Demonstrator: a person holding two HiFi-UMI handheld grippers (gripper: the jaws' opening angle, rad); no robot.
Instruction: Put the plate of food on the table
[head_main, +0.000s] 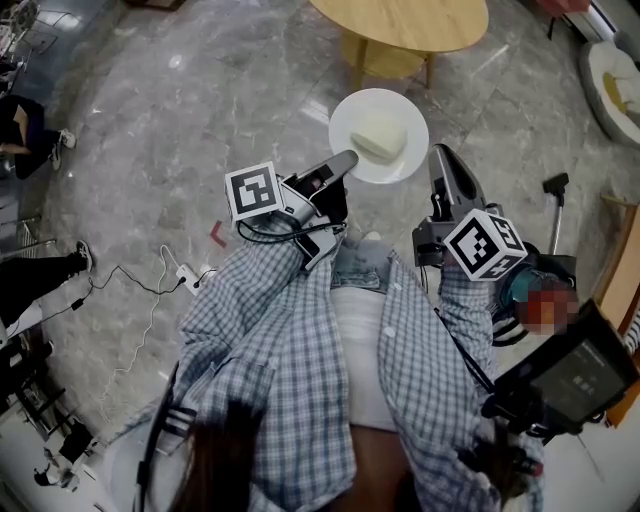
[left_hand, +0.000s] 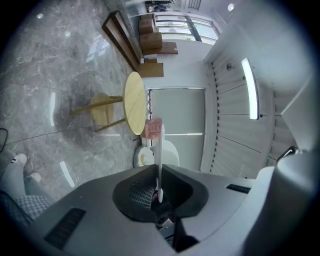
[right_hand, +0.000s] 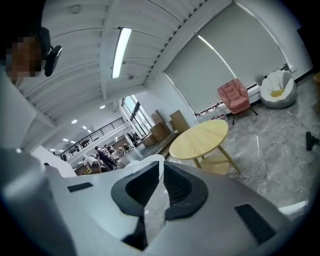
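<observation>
A white plate (head_main: 372, 160) with a pale block of food (head_main: 380, 135) hangs over the marble floor, just short of the round wooden table (head_main: 400, 20). My left gripper (head_main: 345, 160) is shut on the plate's near-left rim. The right gripper (head_main: 437, 155) is shut on its right rim. In the left gripper view the plate (left_hand: 159, 155) shows edge-on as a thin white strip, clamped at the left gripper (left_hand: 159, 192). The right gripper view shows the plate rim (right_hand: 151, 161) running into the right gripper (right_hand: 159, 190), with the table (right_hand: 200, 140) ahead.
A white beanbag (head_main: 612, 90) lies at the far right, and a pink armchair (right_hand: 234, 95) stands by the wall. A cable and power strip (head_main: 185, 272) lie on the floor to the left. People stand at the far left (head_main: 30, 125).
</observation>
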